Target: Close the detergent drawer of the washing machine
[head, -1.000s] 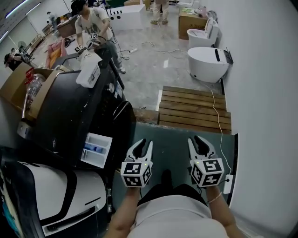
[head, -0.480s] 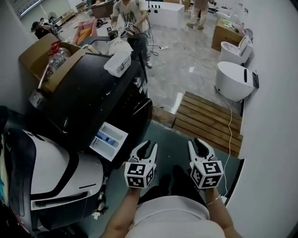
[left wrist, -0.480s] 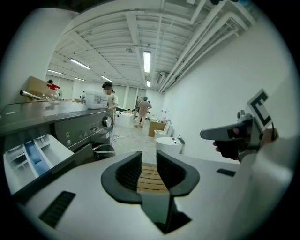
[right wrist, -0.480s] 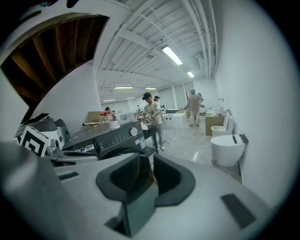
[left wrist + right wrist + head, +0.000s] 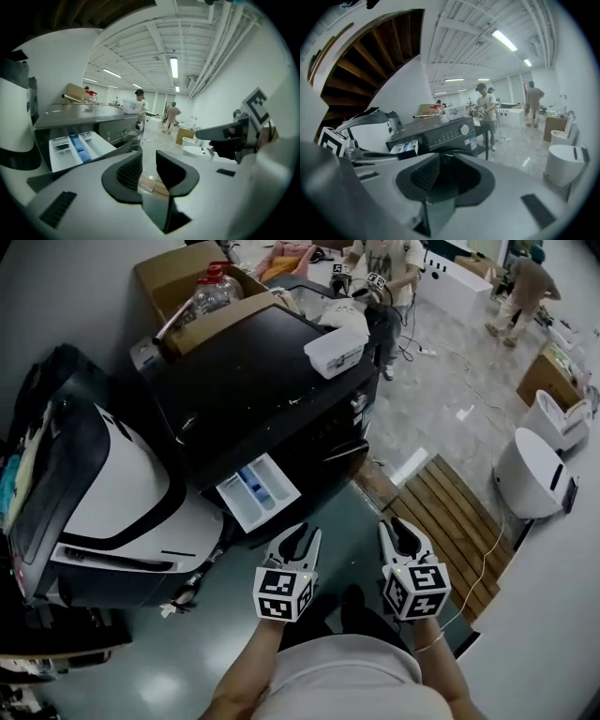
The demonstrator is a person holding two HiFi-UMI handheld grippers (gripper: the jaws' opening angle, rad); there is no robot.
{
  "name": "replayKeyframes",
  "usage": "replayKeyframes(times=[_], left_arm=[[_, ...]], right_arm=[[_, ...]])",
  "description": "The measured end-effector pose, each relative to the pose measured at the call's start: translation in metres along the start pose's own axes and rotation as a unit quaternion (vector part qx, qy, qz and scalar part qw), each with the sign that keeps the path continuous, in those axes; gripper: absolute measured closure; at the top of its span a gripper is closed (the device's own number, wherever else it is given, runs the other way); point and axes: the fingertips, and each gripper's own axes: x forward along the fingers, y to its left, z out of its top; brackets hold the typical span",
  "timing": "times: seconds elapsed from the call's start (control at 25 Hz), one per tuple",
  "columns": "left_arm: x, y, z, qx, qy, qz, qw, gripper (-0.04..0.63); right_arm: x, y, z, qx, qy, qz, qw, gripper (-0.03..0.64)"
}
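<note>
The black washing machine (image 5: 272, 390) stands ahead and to the left, with its white detergent drawer (image 5: 258, 491) pulled out and a blue insert showing. My left gripper (image 5: 299, 538) hangs just below and right of the drawer, not touching it. Its jaws are closing with nothing between them. My right gripper (image 5: 401, 531) is beside it on the right, open and empty over the floor. In the left gripper view the drawer (image 5: 75, 147) lies left of the gripper (image 5: 149, 168). In the right gripper view the drawer (image 5: 405, 147) is far left of the gripper (image 5: 445, 176).
A white plastic container (image 5: 336, 351) and a cardboard box (image 5: 202, 296) with a bottle sit on and behind the machine. A white-and-black appliance (image 5: 103, 502) stands to its left. A wooden pallet (image 5: 450, 512) and a white toilet (image 5: 534, 474) are on the right; a person (image 5: 380, 263) works behind.
The view has swung left: the washing machine and its open drawer have come from the left edge to just ahead of the grippers. Both grippers turned with it, still empty.
</note>
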Motion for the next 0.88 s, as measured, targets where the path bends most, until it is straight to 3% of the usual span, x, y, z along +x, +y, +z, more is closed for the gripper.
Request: replayKeyframes(times=[0.2, 0.44, 0.88], left_arm=[[-0.026, 0.022, -0.008, -0.037, -0.013, 0.084, 0.9957, 0.511], [-0.067, 0.041, -0.028, -0.072, -0.022, 0.174, 0.9819, 0.511], [-0.132, 0.053, -0.056, -0.116, -0.035, 0.290, 0.9494, 0.511]], right_arm=[[0.026, 0.031, 0.002, -0.042, 0.025, 0.086, 0.995, 0.538], [0.042, 0.066, -0.006, -0.082, 0.046, 0.163, 0.982, 0.537], [0.046, 0.108, -0.025, -0.124, 0.073, 0.238, 0.960, 0.537]])
